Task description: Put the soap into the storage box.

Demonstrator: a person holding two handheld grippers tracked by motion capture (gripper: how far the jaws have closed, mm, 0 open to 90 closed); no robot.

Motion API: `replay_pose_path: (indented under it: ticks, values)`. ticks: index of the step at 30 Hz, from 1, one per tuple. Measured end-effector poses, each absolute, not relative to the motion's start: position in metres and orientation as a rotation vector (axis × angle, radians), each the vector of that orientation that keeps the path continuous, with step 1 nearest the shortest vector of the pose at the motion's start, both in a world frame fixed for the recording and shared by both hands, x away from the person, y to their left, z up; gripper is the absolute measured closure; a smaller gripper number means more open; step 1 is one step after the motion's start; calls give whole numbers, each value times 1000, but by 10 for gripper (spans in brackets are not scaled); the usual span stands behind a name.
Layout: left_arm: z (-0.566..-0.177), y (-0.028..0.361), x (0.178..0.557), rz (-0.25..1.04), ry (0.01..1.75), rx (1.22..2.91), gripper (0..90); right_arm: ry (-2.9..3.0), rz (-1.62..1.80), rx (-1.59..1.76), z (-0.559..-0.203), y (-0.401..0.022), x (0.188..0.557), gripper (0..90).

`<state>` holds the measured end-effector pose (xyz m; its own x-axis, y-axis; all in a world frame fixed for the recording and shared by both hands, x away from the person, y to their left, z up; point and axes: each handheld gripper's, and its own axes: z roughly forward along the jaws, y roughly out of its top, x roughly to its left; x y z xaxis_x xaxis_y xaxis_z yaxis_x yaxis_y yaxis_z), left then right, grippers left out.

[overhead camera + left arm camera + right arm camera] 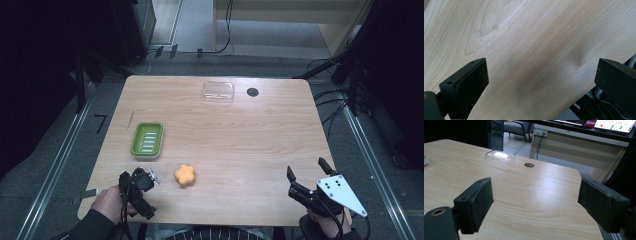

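A green soap dish (pixel 147 139) sits left of the table's middle, and its edge peeks in at the left of the right gripper view (pixel 425 160). An orange flower-shaped soap (pixel 185 175) lies just in front of it. My left gripper (pixel 137 195) is at the front left corner, a short way left of the soap and pointing down at bare wood. It is open with nothing between its black pads (pixel 541 82). My right gripper (pixel 306 169) rests at the front right, open and empty (pixel 535 202), facing the far edge.
A clear plastic lid (pixel 218 92) (pixel 500 157) lies near the table's far edge, with a dark round cable hole (pixel 252 92) (pixel 529 165) beside it. A thin stick (pixel 131 119) lies at the left. The wooden table (pixel 240 140) has floor rails and cables around it.
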<state>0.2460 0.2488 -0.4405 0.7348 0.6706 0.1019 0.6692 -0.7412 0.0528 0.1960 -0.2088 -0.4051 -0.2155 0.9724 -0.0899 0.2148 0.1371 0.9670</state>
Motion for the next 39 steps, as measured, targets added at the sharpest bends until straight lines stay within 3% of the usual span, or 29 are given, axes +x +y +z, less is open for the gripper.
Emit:
replay_pose_path:
  ticks: [39]
  values:
    - [-427,235,264,196,1084,2843,0,1603,1138,1172,-405,-205,196,133]
